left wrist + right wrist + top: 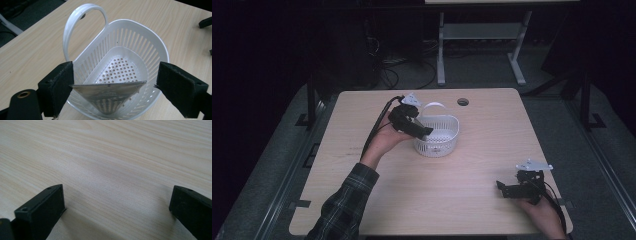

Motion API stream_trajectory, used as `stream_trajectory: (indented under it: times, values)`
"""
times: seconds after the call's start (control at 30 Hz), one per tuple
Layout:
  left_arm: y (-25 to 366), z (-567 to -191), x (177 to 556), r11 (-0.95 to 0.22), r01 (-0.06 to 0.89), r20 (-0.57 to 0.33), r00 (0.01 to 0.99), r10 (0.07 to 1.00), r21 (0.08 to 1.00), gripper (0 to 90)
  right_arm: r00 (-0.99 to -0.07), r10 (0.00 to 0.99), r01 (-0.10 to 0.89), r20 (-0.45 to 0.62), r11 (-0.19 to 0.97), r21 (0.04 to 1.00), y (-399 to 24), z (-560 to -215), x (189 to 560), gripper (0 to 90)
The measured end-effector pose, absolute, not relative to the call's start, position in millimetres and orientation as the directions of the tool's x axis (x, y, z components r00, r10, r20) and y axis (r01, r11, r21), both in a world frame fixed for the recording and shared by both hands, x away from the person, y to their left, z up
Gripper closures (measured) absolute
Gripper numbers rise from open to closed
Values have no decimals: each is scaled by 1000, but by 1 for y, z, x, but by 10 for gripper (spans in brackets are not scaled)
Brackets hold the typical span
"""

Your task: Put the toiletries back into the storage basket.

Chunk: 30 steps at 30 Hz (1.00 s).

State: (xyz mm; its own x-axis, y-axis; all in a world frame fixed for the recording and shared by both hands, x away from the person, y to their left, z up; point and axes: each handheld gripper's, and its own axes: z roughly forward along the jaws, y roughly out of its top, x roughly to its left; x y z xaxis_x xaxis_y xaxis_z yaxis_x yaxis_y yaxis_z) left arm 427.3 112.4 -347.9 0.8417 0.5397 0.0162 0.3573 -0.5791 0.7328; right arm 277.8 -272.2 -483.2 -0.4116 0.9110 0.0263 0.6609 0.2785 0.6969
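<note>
Left claw (115,82) gapes open over the white slotted basket (438,134) near the bench's far-middle, a flat dark wedge (108,95) loose between its pads — light, thin, likely slippery, best pinched across its faces; right claw (507,190) idles open.

The light wood-grain rectangular worktop (472,200) has rounded corners and a round dark cable hole (463,102) near its far edge, right of centre. It stands on a grey carpeted floor (557,130), with dark metal frame rails (607,165) running along the floor on both long sides. Beyond the far edge stands a second desk on a white metal leg frame (482,35), its feet resting on the floor. Black cables (397,70) lie tangled on the floor left of that frame. The room behind is dark; light falls mainly on the worktop, evenly and without hard shadows.
</note>
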Motion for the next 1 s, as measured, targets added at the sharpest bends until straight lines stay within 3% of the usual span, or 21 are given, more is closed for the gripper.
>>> stream_trajectory:
  times: [1.0]
  values:
    - [179, -338, 379, -564, 357, 54, 810, 584, 745, 140, -412, 911, 661, 26, 279, 697, -272, -483, 278, 0]
